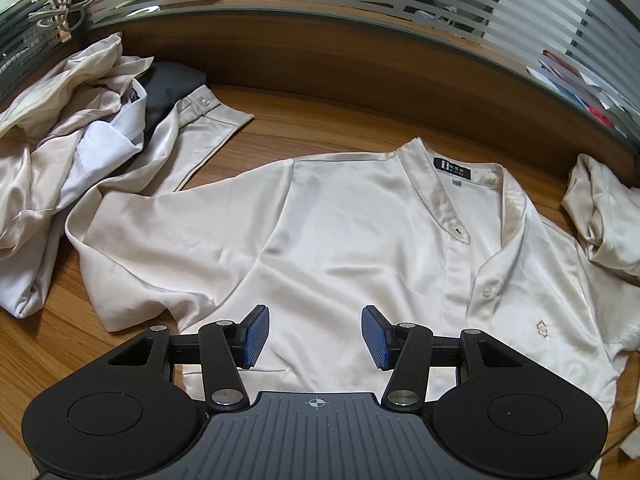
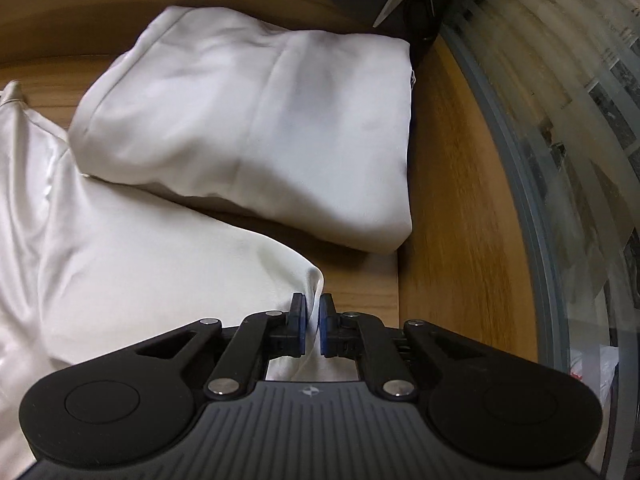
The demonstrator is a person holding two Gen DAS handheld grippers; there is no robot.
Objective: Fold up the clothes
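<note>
Folding has barely begun: we see the cream shirt [image 1: 340, 240] flat on the worktop [image 1: 320, 120], our left hand-held gripper [image 1: 315, 336] apart above it, our right hand-held gripper [image 2: 313, 322] clamped on its edge, beside one folded garment [image 2: 256, 128].

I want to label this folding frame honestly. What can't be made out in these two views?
- Shirt hem, left wrist view: hidden under the left tongs body.
- Neck label text: too small to read.
- Dark garment in the pile: mostly buried.
- Right tongs, right wrist view: nearly closed around a cloth edge; whether the pads actually pinch it is unclear.
- Folded garment: blurred, type unknown.
</note>
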